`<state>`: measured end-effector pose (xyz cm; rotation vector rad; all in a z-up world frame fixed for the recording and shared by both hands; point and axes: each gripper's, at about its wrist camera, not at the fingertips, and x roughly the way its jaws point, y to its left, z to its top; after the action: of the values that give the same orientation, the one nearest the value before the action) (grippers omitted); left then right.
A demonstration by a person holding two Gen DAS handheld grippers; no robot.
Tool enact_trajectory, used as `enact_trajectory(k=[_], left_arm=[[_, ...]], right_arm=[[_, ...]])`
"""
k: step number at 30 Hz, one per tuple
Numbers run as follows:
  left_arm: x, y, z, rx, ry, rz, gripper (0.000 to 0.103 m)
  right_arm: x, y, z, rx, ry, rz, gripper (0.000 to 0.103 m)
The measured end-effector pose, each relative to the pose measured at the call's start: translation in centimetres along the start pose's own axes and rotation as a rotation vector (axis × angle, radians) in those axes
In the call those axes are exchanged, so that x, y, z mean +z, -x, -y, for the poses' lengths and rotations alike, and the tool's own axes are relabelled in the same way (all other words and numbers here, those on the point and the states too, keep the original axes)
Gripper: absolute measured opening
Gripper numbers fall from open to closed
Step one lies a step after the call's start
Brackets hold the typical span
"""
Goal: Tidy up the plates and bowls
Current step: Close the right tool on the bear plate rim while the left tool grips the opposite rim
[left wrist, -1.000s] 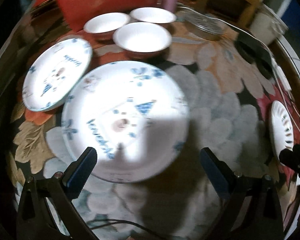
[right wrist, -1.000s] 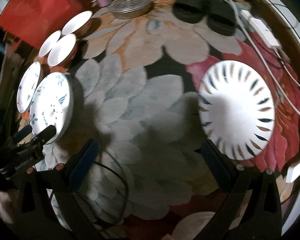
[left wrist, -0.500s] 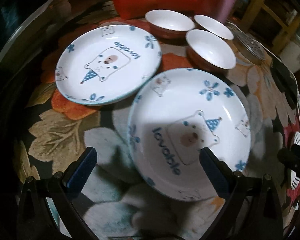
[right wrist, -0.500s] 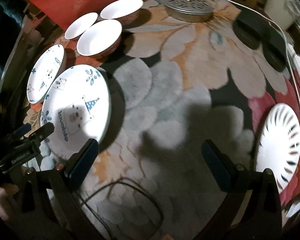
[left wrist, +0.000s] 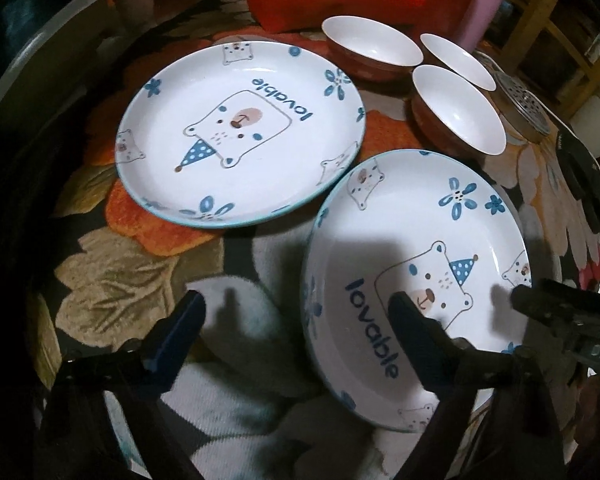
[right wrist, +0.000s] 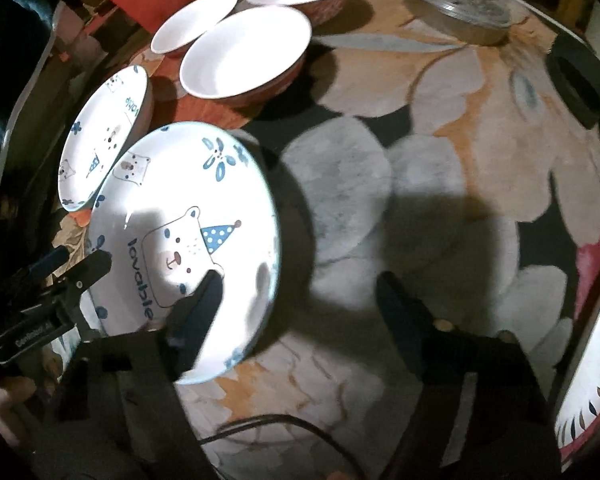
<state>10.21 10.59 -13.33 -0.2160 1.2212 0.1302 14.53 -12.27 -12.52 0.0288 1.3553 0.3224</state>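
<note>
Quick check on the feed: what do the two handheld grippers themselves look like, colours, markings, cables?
Both grippers, left and right, are matte black frames with jaws faced in dark blue pads. Seen from the right wrist, the left one carries small white lettering on its side, too blurred to read. A thin black cable loops under the right gripper.

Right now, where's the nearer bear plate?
The nearer bear plate lies on the floral cloth, right of the other bear plate, just below the three bowls; the left hand-held gripper hovers open at its near-left rim.
</note>
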Motion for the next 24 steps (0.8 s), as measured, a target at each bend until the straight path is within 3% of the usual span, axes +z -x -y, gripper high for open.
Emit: enact_trajectory(k=[4,6,7,10,15,24], left_arm=[[0.5,-0.6,0.1,-0.031,0.014,-0.012,0.081],[0.8,-0.9,-0.2,-0.034,0.030,-0.019,0.066],[0.9,-1.1,-0.3,-0.038,0.035,-0.032,0.054],[1.1,-1.7,-0.6,-0.062,0.047,-0.060,0.043],[1.0,-2.5,-0.2,-0.139,0.013,-0.096,0.019],[0.1,-1.5,0.8,-0.108,-0.057,-0.056,0.019]], right_arm=[[0.3,-0.9,-0.6,0.020,0.018,-0.017,0.049],[0.4,-1.2,-0.9,0.034,0.028,-0.029,0.037],[0.5,-1.4,-1.0,0.037,0.033,-0.033,0.031],[0.6,-2.0,-1.4,0.043,0.049,-0.049,0.018],[0.5,-2.1,-1.2,0.040,0.051,-0.045,0.016],[0.3,-2.1,-1.3,0.047,0.064,-0.039,0.014]])
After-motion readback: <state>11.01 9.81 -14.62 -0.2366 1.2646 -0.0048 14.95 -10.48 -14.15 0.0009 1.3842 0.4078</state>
